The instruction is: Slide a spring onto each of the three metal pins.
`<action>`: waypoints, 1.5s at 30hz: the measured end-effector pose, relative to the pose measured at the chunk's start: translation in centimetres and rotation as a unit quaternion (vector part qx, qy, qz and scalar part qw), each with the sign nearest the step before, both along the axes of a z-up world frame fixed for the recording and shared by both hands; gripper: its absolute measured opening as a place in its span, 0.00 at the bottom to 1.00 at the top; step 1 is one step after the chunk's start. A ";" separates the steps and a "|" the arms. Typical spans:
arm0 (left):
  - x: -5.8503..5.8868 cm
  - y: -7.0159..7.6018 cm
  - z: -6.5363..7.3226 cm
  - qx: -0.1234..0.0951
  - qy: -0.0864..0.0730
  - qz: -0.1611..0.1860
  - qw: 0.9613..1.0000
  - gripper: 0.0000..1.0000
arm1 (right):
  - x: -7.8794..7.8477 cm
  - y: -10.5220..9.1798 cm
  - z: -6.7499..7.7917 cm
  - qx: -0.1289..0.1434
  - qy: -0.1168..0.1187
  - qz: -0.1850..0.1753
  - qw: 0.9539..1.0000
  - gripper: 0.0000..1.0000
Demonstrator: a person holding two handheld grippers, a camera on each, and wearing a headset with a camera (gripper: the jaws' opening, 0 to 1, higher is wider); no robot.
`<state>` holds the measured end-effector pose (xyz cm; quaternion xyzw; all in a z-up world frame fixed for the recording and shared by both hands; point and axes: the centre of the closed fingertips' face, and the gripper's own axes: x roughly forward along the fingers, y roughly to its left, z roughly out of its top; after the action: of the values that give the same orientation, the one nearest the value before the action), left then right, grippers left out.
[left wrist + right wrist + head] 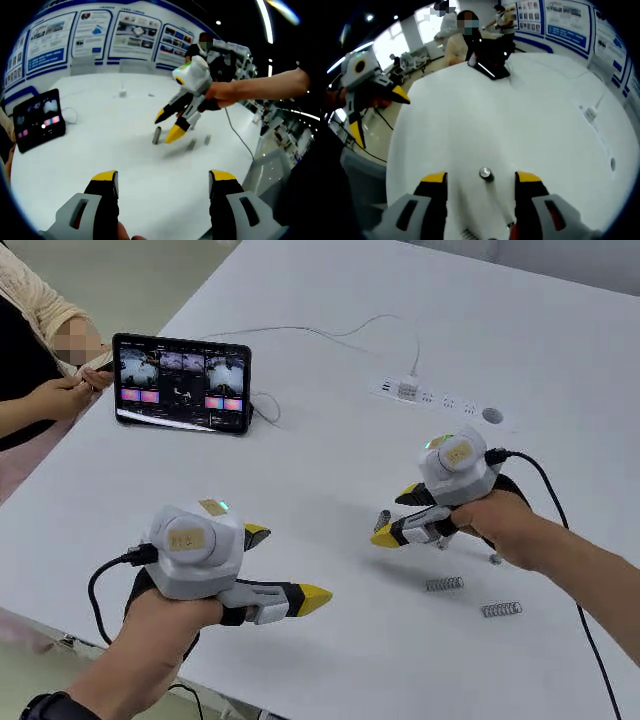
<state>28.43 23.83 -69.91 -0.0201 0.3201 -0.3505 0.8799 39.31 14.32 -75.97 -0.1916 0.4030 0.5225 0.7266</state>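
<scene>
The big white table (330,390) is under everything. A tablet (182,383) sits far off on my left and a power strip (430,398) lies far ahead. My left gripper (286,565) hangs over the near left part of the table, well away from the work. Its two jaws are wide open and hold nothing. My right gripper (481,178) is much nearer the job. Its jaws are wide open too, and they are empty. In the right gripper view a pin (485,173) stands straight up on the table just ahead of me. It sits in the gap between my two jaws and touches neither one. I look down on its round shiny top, so I cannot tell if a spring is already on it. Another pin (494,559) stands near my right wrist. The first spring (444,584) and the second spring (501,609) lie flat on the table beside that wrist, behind my jaws and not in front of them. They are little grey coils, and in the head view their long way runs side to side. I think my right gripper is the one to fetch a spring, but it must turn back toward me first.
</scene>
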 end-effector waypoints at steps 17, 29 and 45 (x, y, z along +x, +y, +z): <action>-0.3 -0.3 0.4 -0.002 -0.004 -0.002 1.000 0.75 | -0.3 -0.5 2.0 0.069 0.003 -0.072 0.995 0.61; -0.2 -0.5 0.5 -0.004 -0.005 -0.003 1.000 0.75 | -1.8 -1.3 2.6 0.098 0.019 -0.102 0.990 0.64; -0.3 -1.2 0.5 -0.008 -0.003 -0.006 1.000 0.76 | -3.3 -2.9 4.1 0.129 0.000 -0.144 0.981 0.69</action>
<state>28.10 22.66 -69.39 -0.0245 0.3146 -0.3587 0.8785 36.00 11.44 -71.82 -0.0363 0.3557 0.4601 0.8127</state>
